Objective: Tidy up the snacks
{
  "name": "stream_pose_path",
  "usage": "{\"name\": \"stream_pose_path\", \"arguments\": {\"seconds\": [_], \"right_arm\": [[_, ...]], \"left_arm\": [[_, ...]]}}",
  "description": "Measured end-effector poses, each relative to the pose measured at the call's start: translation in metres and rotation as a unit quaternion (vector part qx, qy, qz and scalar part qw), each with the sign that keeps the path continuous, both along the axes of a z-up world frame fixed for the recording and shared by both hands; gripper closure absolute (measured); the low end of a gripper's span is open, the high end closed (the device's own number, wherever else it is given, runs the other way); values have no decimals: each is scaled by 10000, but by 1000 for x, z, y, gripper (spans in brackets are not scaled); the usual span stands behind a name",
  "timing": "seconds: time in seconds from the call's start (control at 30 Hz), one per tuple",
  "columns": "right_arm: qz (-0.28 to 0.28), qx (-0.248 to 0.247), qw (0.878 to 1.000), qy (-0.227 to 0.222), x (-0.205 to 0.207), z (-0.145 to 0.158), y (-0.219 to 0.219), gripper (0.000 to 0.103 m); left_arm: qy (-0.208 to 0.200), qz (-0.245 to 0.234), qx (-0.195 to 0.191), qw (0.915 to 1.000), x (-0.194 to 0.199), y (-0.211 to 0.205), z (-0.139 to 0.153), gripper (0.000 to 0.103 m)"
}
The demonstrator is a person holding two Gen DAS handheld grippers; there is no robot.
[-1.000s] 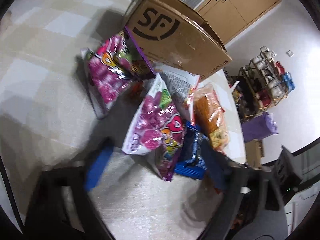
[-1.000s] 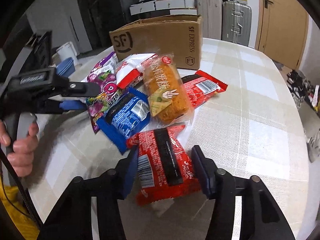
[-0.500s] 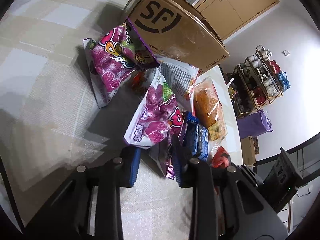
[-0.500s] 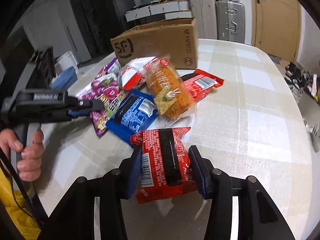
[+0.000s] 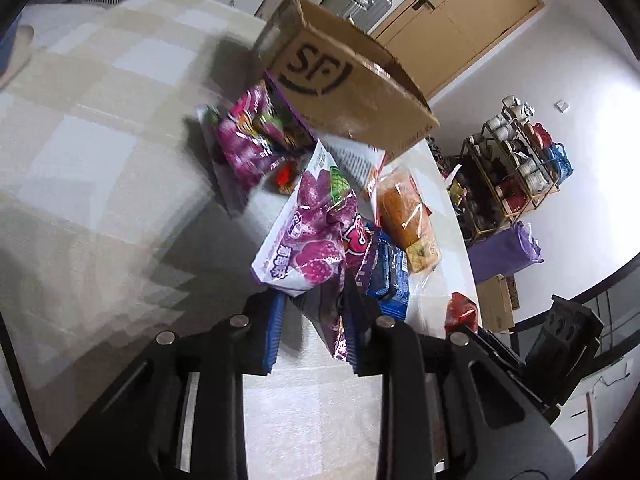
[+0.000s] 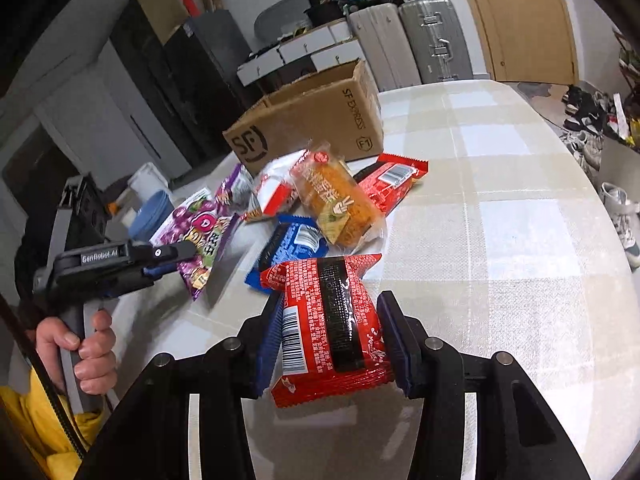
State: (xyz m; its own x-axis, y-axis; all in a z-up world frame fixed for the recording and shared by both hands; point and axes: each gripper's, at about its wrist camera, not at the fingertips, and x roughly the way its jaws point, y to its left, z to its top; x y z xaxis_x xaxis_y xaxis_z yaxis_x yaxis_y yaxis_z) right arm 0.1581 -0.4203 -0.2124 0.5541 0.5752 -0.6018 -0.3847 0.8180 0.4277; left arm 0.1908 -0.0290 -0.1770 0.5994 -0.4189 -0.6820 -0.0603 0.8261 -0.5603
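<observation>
Several snack packets lay beside a cardboard box on the checked table (lightly blurred), the right gripper pinching a red packet, the left gripper clamping a purple bag.

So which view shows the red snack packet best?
The right wrist view: the red snack packet fills the foreground, clamped in the right tool, with barcode and print readable. The left wrist view catches only a small red corner at the table's edge.
</observation>
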Motion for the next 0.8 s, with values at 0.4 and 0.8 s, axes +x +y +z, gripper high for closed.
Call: {"name": "stream_pose_path", "arguments": {"seconds": [0.4,0.8], "right_arm": [[76,776,9966,-255,-17,43,8,56],[248,908,9933,-672,-32,92,27,56]], "left_arm": [[-539,-6,449,9975,-53,31,39,81],[-1090,-300,756,9907,-97,19,85,81]]}}
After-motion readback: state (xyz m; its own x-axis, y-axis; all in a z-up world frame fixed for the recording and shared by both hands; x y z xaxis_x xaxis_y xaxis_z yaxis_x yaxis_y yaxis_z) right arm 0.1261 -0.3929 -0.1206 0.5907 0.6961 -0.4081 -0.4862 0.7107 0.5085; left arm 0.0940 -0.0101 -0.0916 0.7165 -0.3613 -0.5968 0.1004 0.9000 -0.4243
